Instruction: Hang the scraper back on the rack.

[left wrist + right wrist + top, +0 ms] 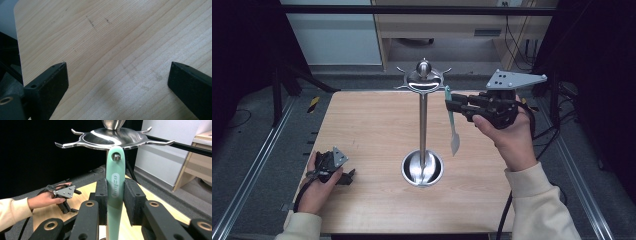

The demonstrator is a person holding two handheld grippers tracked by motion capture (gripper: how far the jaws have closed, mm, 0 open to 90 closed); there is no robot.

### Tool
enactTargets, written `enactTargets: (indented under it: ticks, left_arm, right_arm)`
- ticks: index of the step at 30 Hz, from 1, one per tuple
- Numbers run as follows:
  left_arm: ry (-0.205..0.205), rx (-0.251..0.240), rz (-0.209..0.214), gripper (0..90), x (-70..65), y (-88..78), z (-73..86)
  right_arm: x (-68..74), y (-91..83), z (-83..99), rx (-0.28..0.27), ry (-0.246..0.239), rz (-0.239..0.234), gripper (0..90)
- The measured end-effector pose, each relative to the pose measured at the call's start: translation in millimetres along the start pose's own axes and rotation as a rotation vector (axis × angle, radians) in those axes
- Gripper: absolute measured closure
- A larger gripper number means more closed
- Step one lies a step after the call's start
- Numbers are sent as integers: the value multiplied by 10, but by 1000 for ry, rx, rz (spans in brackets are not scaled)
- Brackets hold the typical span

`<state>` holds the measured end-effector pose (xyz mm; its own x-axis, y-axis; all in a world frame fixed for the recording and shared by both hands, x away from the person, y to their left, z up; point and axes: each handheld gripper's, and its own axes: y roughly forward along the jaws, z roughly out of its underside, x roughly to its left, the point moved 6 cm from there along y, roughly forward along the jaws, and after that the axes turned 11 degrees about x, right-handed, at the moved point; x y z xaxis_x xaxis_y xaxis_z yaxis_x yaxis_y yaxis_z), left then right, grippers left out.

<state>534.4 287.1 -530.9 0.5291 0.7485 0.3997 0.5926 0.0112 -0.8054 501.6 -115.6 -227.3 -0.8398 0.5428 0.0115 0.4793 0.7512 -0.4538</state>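
A steel utensil stand (pixel 423 125) rises from a round base (pixel 422 169) at the table's middle, with a hooked crown (pixel 112 137) on top. A utensil with a mint-green handle (pixel 115 185) hangs by its hole from one hook, and its pale blade (pixel 455 142) points down. My right gripper (pixel 116 192) is shut on that handle just below the hook, and it (pixel 452 105) stands to the right of the pole. My left gripper (pixel 349 176) rests on the table at the near left. Its jaws (pixel 117 66) stand open over bare wood.
The wooden table (pixel 372 125) has metal rails along both sides. A wooden cabinet (pixel 437 25) and a white panel (pixel 332 35) stand behind it on the floor. A cable trails from each gripper.
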Motion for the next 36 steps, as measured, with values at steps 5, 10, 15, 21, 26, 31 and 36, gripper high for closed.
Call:
enactTargets:
  ticks: [5,10,15,21,26,31,36]
  left_arm:
    - [1,-1,-1,28,-1,2,-1]
    - [1,1,0,28,-1,2,0]
    - [0,-1,-1,29,-2,2,0]
    - [1,2,-1,29,-1,3,1]
    - [0,0,-1,29,-4,2,0]
    - [-1,1,1,29,-3,3,1]
    - [-3,0,3,29,-6,6,3]
  right_arm:
    - [1,2,1,-1,0,0,743]
    - [1,5,4,-4,2,0,743]
    - [0,4,7,-6,2,1,743]
    - [0,10,8,-9,4,0,742]
    - [0,15,9,-11,4,-1,742]
    - [0,11,8,-9,6,-1,741]
    - [-4,17,1,2,8,-8,737]
